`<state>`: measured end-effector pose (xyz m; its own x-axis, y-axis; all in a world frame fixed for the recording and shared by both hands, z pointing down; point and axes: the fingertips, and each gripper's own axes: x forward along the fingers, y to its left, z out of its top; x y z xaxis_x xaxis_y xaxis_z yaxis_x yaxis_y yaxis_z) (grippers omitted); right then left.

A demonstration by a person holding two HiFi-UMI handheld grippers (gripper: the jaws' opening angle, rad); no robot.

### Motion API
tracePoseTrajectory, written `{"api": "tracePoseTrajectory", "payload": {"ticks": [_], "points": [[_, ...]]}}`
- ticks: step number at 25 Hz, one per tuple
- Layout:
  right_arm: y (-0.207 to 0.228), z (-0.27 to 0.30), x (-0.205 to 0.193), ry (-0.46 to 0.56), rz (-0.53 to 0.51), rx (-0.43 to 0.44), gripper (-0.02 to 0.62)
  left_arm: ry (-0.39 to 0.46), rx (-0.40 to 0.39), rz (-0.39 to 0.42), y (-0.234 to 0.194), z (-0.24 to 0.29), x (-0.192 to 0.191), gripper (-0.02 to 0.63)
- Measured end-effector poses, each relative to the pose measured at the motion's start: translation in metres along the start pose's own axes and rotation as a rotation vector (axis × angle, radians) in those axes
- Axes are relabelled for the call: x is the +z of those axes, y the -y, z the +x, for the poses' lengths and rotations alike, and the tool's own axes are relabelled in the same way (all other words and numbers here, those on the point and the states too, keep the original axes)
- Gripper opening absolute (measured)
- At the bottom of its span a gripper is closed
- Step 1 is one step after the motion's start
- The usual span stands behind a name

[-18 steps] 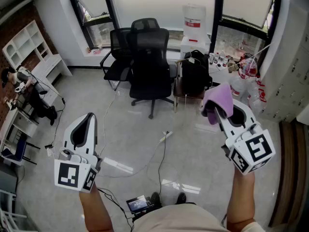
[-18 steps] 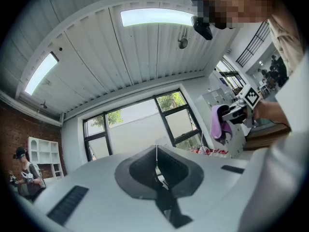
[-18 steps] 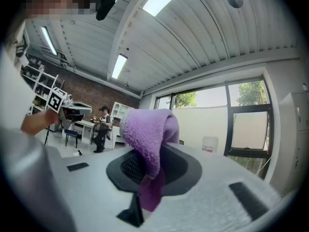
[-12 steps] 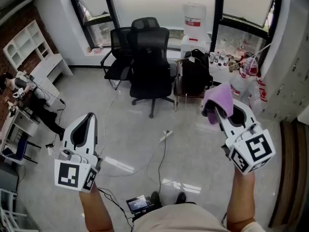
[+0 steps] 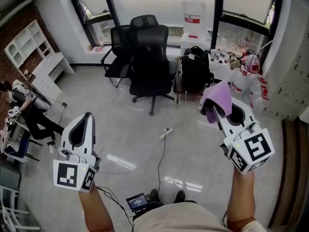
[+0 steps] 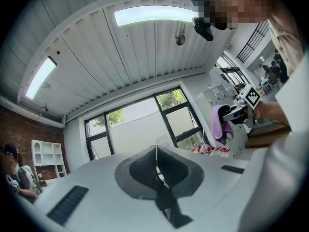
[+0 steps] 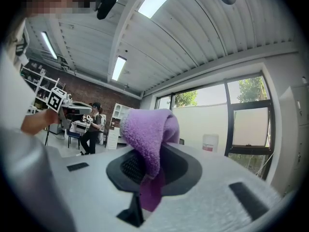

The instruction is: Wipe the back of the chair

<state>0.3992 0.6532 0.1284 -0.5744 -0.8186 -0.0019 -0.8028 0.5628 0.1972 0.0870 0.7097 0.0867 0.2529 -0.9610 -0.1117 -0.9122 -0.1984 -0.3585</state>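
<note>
At the lower left of the head view, the left hand-held gripper (image 5: 85, 122) is held low over the floor (image 5: 193, 153), well apart from everything. In its own view its jaws are seen brought together with nothing between them (image 6: 157, 170). It is judged to be left free, perhaps so that the chair can be steadied with it.

In the upper middle of the frame the office chair (image 5: 150, 57) is stood on the floor before the windows (image 5: 159, 4), and its tall back appears to be turned toward the camera. A second chair (image 5: 117, 52) is set just behind it at its left. The chair's back is touched by nothing, and no wiping is begun.

At the right, the right hand-held gripper (image 5: 218, 115) is held higher, its jaws closed on a purple cloth (image 5: 216, 99). A fold of the cloth (image 7: 147, 134) is bunched above the jaw tips, so a soft pad can be presented to the chair. The cloth is well apart from the chair, so an approach is judged to be the step in hand.
</note>
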Motion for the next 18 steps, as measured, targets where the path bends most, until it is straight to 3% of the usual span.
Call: {"api": "tracePoseTrajectory", "payload": {"ticks": [9, 18], "points": [[0.023, -0.010, -0.009, 0.014, 0.103, 0.033, 0.052, -0.011, 0.006, 0.027, 0.021, 0.006, 0.017, 0.008], [0.036, 0.008, -0.029, -0.014, 0.116, 0.029, 0.052, -0.007, 0.021, 0.033, 0.011, 0.023, 0.012, 0.008]]}}
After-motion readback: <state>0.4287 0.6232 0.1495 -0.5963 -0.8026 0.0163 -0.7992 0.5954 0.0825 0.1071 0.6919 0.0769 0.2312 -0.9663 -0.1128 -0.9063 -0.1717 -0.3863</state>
